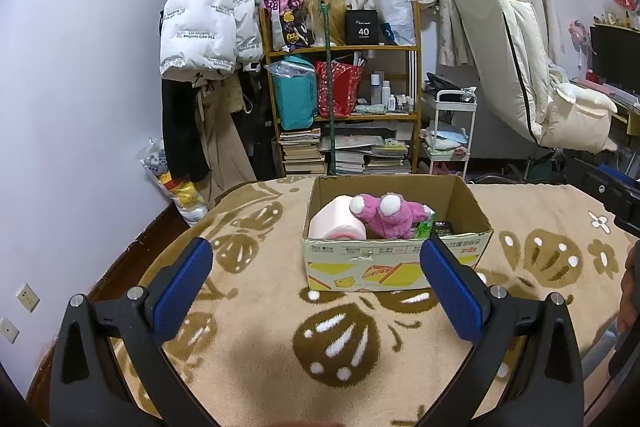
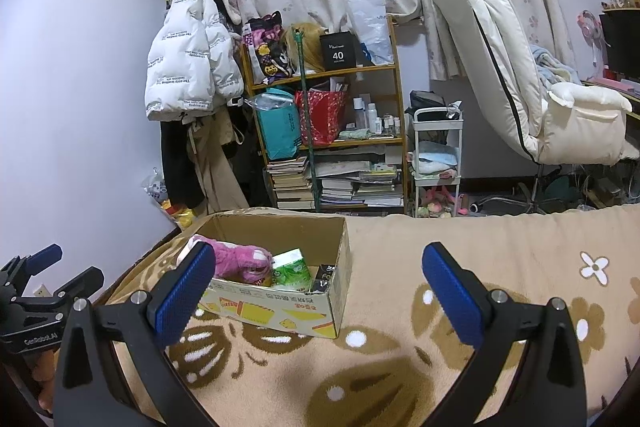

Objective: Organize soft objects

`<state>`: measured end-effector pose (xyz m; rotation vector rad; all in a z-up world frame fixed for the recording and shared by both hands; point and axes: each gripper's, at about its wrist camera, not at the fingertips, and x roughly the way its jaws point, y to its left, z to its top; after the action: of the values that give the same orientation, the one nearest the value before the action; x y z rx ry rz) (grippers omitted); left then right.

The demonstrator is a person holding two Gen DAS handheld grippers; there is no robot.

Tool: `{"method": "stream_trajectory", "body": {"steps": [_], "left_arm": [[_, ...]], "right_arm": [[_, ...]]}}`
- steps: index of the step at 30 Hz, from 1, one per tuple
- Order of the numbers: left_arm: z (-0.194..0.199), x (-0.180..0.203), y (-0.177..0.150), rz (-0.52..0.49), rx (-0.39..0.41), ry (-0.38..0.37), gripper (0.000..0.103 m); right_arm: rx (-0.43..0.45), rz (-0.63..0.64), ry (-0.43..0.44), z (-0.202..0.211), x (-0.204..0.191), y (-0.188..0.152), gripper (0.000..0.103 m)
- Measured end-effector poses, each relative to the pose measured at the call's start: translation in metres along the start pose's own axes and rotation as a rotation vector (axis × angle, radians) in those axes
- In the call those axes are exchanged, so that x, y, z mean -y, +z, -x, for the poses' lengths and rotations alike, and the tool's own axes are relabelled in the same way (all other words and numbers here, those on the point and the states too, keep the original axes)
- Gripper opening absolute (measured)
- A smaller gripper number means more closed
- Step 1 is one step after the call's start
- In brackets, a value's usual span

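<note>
A: Box contents?

B: The cardboard box (image 1: 396, 263) sits on the beige patterned blanket (image 1: 248, 355). Inside lie a pink plush toy (image 1: 386, 215), a pale pink roll (image 1: 338, 225) touching it on the left, and a green packet (image 2: 292, 267) on the plush's other side.

A: Hand-held grippers?

B: The left hand-held gripper (image 1: 316, 291) hangs just short of the box, blue pads (image 1: 182, 297) spread wide, holding nothing. The right hand-held gripper (image 2: 318, 297) is likewise wide apart and empty, box ahead toward its left.
</note>
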<state>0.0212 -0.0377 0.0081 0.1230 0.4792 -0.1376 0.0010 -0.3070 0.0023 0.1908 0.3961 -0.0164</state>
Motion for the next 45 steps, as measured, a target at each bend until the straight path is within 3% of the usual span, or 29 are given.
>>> {"method": "stream_trajectory", "body": {"steps": [45], "left_arm": [[-0.0048, -0.0014, -0.0043, 0.006, -0.003, 0.003, 0.102]], "right_arm": [[-0.004, -0.005, 0.004, 0.0003, 0.0013, 0.0016, 0.103]]}}
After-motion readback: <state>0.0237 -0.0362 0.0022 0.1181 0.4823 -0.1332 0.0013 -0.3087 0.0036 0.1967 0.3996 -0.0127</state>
